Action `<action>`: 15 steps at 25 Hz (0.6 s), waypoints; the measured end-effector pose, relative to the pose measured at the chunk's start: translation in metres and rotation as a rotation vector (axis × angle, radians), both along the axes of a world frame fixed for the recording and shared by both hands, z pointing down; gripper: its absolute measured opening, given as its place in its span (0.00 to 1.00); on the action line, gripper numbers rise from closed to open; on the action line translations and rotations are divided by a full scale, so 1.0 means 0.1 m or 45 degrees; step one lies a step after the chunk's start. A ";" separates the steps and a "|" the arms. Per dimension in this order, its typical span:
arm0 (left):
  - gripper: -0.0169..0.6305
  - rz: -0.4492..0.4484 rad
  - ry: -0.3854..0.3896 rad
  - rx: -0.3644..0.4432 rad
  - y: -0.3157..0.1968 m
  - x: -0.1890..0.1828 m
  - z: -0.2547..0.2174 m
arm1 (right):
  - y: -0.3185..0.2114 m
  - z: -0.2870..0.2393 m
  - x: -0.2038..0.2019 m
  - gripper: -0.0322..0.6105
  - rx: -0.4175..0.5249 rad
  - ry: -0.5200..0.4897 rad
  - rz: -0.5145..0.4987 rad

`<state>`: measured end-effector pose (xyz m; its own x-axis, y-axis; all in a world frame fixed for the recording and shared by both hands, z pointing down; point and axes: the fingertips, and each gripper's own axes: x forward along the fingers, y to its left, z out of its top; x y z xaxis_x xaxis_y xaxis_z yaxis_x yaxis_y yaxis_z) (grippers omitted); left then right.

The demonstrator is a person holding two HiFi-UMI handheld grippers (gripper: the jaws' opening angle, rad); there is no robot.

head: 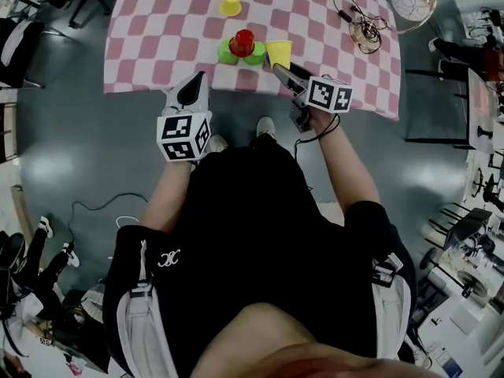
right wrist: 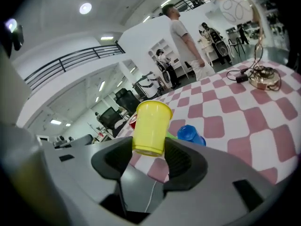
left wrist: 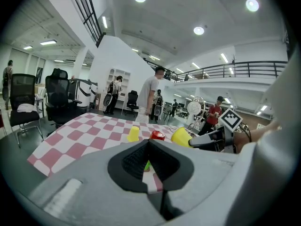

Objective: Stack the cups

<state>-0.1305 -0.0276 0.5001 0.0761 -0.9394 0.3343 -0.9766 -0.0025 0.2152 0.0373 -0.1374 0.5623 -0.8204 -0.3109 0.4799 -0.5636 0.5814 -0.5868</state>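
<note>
On the pink-and-white checked table [head: 157,30] a red cup [head: 242,42] sits upside down on two green cups [head: 227,53]. A yellow cup [head: 230,4] stands upside down farther back. My right gripper [head: 277,68] is shut on a second yellow cup [head: 278,52], just right of the red one. In the right gripper view this yellow cup [right wrist: 150,126] is held by its base between the pads, mouth pointing away, and a blue cup [right wrist: 190,134] lies on the cloth behind it. My left gripper [head: 191,90] hovers at the table's front edge, shut and empty, pointing at the cups [left wrist: 157,135].
A tangle of cables [head: 362,26] and a round wire object [head: 412,2] lie at the table's back right. People [left wrist: 150,98] stand beyond the far side, and office chairs [left wrist: 23,102] are to the left. Grey floor surrounds the table.
</note>
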 end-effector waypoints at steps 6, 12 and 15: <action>0.05 0.004 0.020 0.030 -0.03 -0.03 -0.02 | -0.11 0.01 0.09 0.38 0.069 0.284 -0.244; 0.05 -0.040 0.055 0.055 0.08 -0.13 0.00 | -0.19 -0.02 0.15 0.38 0.134 0.692 -0.657; 0.05 -0.067 0.070 0.061 0.16 -0.20 0.03 | -0.24 0.02 0.17 0.38 0.197 0.944 -0.870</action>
